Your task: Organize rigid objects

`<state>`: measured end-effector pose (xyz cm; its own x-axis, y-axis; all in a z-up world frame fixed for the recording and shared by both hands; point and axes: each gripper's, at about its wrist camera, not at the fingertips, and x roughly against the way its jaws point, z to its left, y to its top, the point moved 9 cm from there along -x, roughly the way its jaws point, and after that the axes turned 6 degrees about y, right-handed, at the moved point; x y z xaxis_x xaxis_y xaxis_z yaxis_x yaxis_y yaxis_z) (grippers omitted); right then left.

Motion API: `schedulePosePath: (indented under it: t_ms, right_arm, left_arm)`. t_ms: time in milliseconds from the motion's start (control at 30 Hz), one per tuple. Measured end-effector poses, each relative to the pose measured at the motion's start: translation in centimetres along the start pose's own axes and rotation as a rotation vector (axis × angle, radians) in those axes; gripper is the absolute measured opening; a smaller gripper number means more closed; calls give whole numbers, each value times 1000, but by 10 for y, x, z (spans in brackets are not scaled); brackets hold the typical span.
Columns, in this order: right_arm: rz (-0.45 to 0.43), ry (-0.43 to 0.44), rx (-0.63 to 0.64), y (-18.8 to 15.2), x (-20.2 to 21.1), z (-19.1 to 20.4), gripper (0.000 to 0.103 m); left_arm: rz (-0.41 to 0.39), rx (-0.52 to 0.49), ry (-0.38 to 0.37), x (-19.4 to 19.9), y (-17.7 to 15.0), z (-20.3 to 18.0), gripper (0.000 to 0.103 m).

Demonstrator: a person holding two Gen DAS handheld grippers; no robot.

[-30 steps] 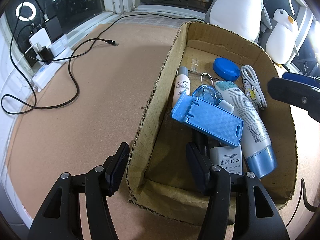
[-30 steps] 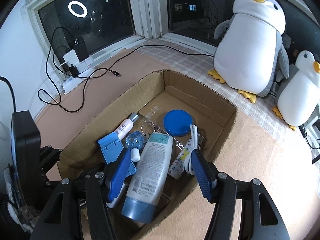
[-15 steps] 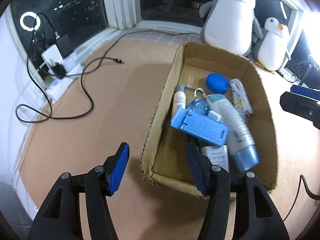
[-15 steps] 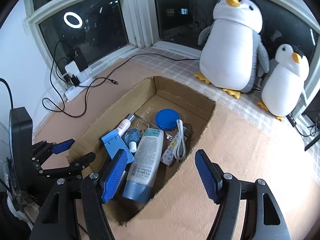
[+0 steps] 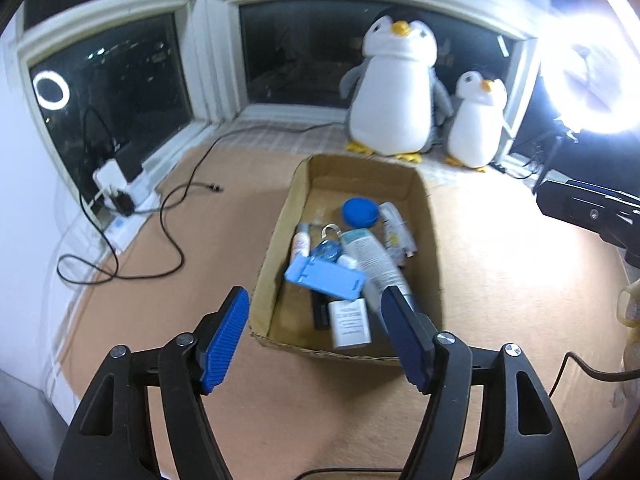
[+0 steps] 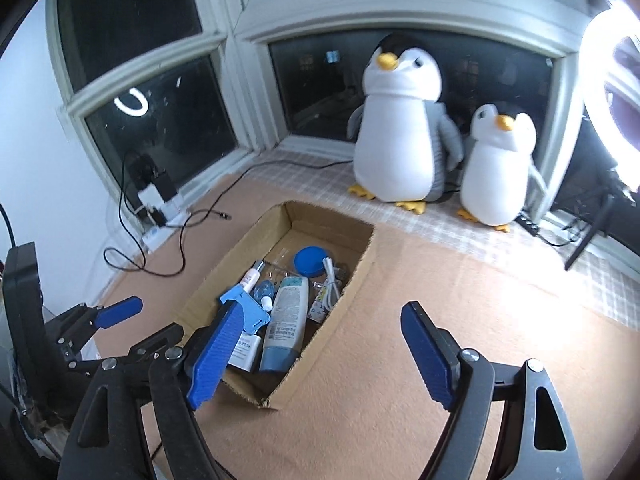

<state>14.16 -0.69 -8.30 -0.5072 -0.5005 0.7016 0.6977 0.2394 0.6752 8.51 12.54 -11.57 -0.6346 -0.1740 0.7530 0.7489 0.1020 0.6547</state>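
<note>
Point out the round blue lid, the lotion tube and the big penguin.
round blue lid [image 5: 360, 213], left wrist view, top face
lotion tube [image 6: 289, 309], right wrist view, printed body
big penguin [image 6: 398, 142], right wrist view, white belly

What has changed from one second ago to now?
Both tools pulled up and back from the cardboard box, so it looks smaller. The left tool and the right tool have just been opening, with nothing held between their jaws. The box contents and both plush penguins stayed in place.

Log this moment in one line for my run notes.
left tongs: open, empty | right tongs: open, empty, jaws just opening | cardboard box: filled
</note>
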Motion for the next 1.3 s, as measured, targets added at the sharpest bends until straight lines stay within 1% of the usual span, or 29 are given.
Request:
schedulePosePath:
  t_ms: [67, 200, 267, 367, 500, 533, 733, 867, 1300]
  right_arm:
    - [-20, -22, -2, 1, 12, -2, 81]
    - [-59, -70, -1, 0, 35, -4, 83]
    - [-78, -93, -1, -1, 46, -4, 83]
    - [-111, -140, 7, -3, 60, -4, 88]
    - [-140, -192, 4, -6, 73, -4, 89]
    - [-144, -197, 0, -7, 75, -3, 89]
    - [-159, -221, -29, -14, 82, -5, 89]
    - [-154, -229, -44, -20, 81, -8, 90]
    - [-146, -242, -47, -21, 78, -13, 90]
  left_arm:
    - [-23, -10, -10, 11, 4, -5, 70]
    - [-48, -21, -19, 24, 8, -11, 71]
    - [-60, -27, -20, 30, 9, -12, 74]
    - [-72, -32, -14, 37, 10, -13, 76]
    - [-79, -27, -8, 44, 10, -10, 78]
    - [-82, -25, -7, 45, 10, -10, 80]
    - [-84, -27, 0, 50, 9, -9, 80]
    - [-78, -31, -1, 51, 6, -11, 80]
    - [-69, -33, 2, 49, 6, -12, 80]
